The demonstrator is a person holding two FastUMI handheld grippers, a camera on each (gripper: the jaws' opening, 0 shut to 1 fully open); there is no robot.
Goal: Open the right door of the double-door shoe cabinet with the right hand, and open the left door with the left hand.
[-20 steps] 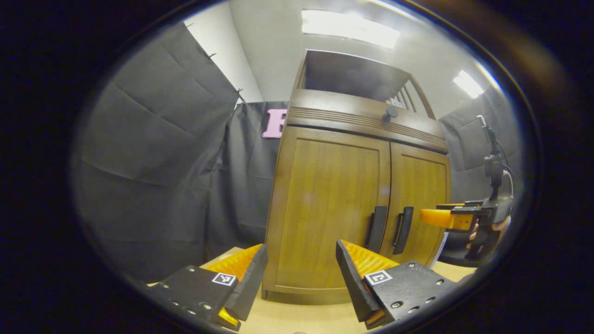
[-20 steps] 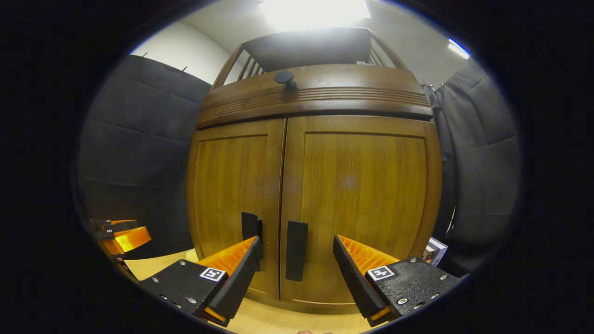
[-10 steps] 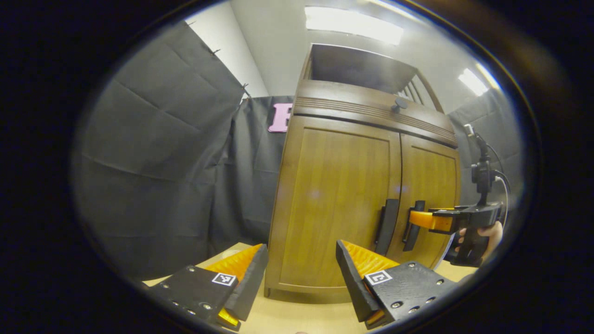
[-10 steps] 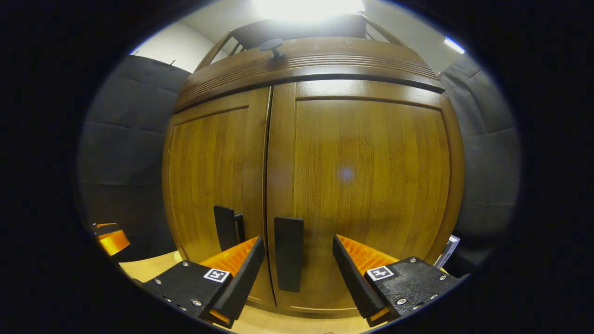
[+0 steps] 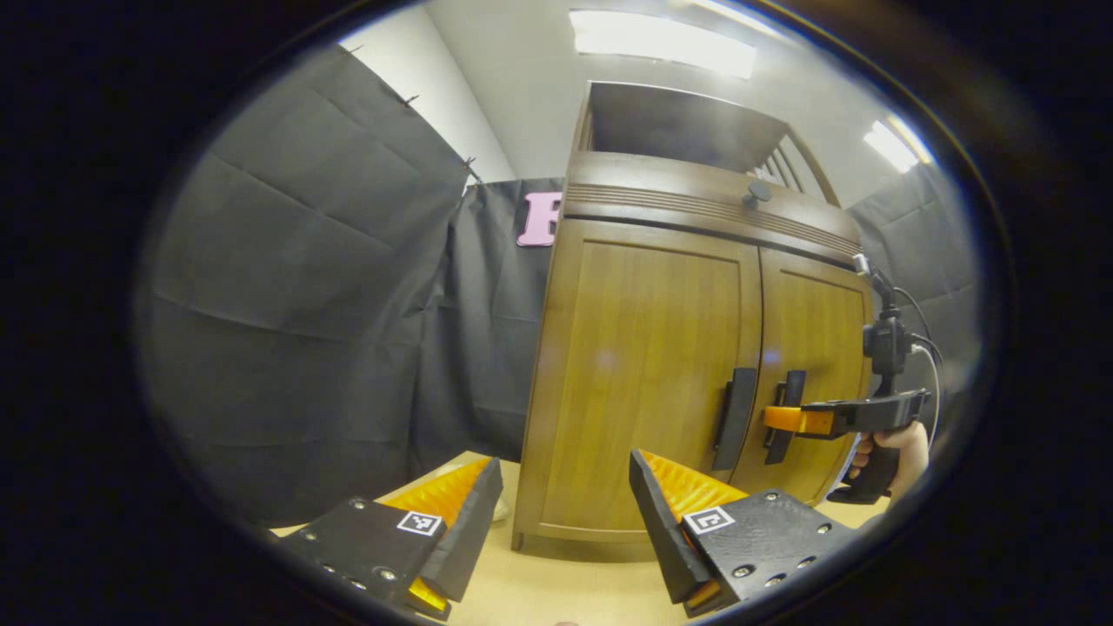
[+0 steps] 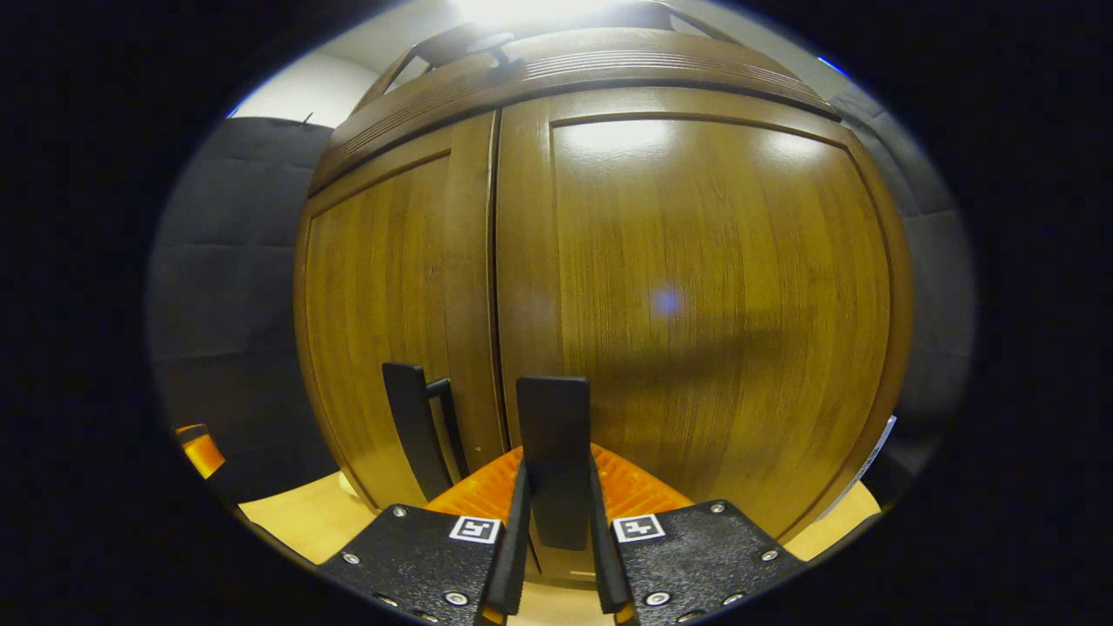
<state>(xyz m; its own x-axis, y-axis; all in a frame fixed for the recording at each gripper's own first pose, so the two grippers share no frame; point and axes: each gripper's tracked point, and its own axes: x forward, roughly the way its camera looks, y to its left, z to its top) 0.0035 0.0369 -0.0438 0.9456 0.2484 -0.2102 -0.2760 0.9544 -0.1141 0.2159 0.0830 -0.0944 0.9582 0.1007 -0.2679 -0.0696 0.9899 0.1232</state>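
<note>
Both doors of the shoe cabinet (image 5: 661, 365) sit closed; right gripper (image 6: 556, 513) is clamped on the right door's black handle (image 6: 553, 452); left gripper (image 5: 565, 513) hangs spread apart before the cabinet's left door (image 5: 648, 382), not touching.

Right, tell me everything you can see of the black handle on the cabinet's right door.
The flat black bar handle stands upright low on the brown wooden right door, beside the seam with the left door. It looks matt, plastic or painted metal. The right gripper is shut on its lower half, one finger on each side. In the left gripper view the handle stands off the closed door.
</note>
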